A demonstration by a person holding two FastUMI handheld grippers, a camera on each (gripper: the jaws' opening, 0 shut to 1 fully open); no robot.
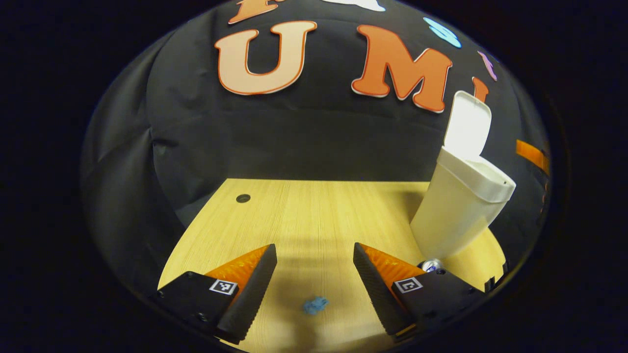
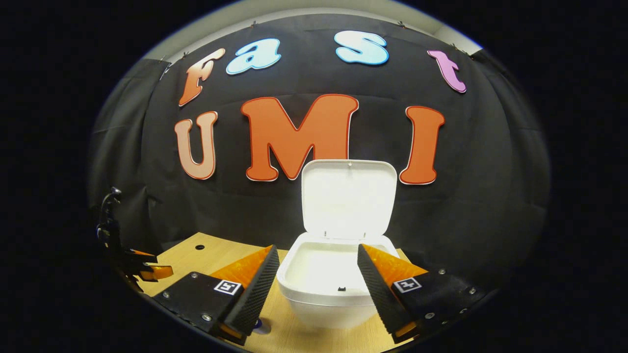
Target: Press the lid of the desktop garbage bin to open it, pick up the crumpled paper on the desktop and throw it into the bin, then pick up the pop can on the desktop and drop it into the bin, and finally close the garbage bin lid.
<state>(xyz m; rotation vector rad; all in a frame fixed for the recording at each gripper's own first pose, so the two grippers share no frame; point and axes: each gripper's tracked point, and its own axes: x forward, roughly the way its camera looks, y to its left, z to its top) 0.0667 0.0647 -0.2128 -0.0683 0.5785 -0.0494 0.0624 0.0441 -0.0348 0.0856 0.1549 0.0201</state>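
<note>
A small blue crumpled paper (image 1: 314, 305) lies on the wooden desktop (image 1: 304, 215), in the gap below my open left gripper (image 1: 314, 245), touching neither finger. The white garbage bin (image 1: 461, 211) stands at the right with its lid (image 1: 468, 125) swung up. The top of the pop can (image 1: 431, 265) peeks out beside the bin's base, behind one finger. In the right gripper view the bin (image 2: 324, 294) is straight ahead, lid (image 2: 348, 196) upright and the inside bare. My right gripper (image 2: 316, 246) hangs open in front of its mouth, holding nothing.
The desktop has a small dark hole (image 1: 243, 198) near its far left corner. The black cloth wall rises right behind the table and the bin. The left gripper (image 2: 142, 267) shows at the far left of the right gripper view, over the table's edge.
</note>
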